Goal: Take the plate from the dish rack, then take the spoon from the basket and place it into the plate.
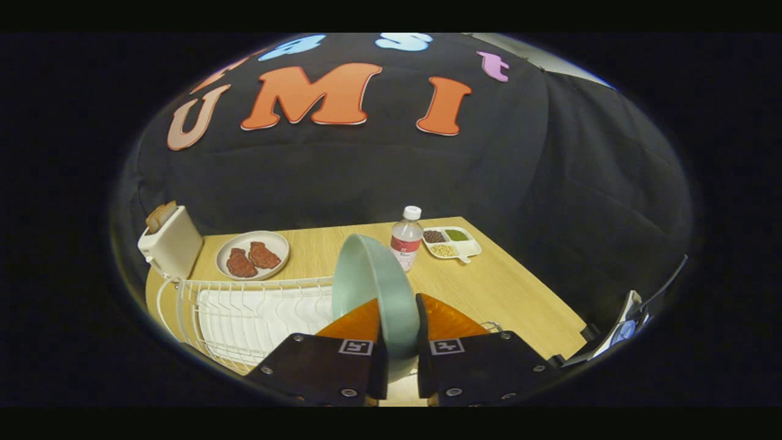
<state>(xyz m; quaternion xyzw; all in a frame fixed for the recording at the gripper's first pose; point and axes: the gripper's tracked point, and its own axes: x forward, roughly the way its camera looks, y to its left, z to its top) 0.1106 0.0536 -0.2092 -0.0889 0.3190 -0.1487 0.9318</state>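
Observation:
A pale green plate [374, 286] stands on edge between my fingers, its rim rising well above them. My gripper [400, 342] is shut on the plate's lower part, one finger [357, 324] pressing on each face. Just to the left, below the plate, lies the white wire dish rack [244, 315] with a white liner inside. The plate's bottom edge is hidden behind the fingers, so I cannot tell whether it still touches the rack.
On the wooden table [501, 287] beyond stand a white toaster [171, 244] holding toast, a white plate with two brown pieces of food [252, 255], a clear water bottle [406, 239] and a divided white tray of beans [451, 242]. A dark device lies past the table's right edge.

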